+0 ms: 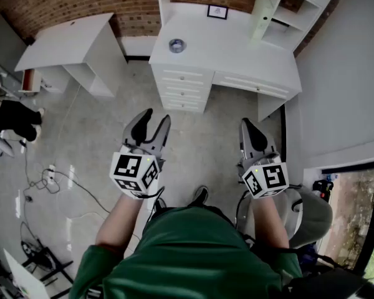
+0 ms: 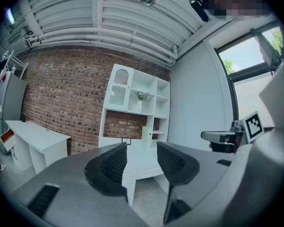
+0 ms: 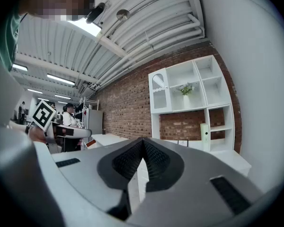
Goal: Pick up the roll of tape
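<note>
The roll of tape (image 1: 177, 45), grey and flat, lies on the left part of the white desk (image 1: 237, 48) in the head view. Both grippers hang well short of the desk, above the floor. My left gripper (image 1: 155, 118) is open, nothing between its jaws; in the left gripper view (image 2: 141, 157) the desk shows through the gap. My right gripper (image 1: 245, 124) is shut and empty; its pads meet in the right gripper view (image 3: 143, 148). The tape is not visible in either gripper view.
The desk has drawers (image 1: 179, 87) on its left and a white shelf unit (image 1: 293, 8) at its back right. A small framed picture (image 1: 217, 11) stands at the back. A second white table (image 1: 68, 42) stands to the left. Cables (image 1: 47, 179) lie on the floor at left.
</note>
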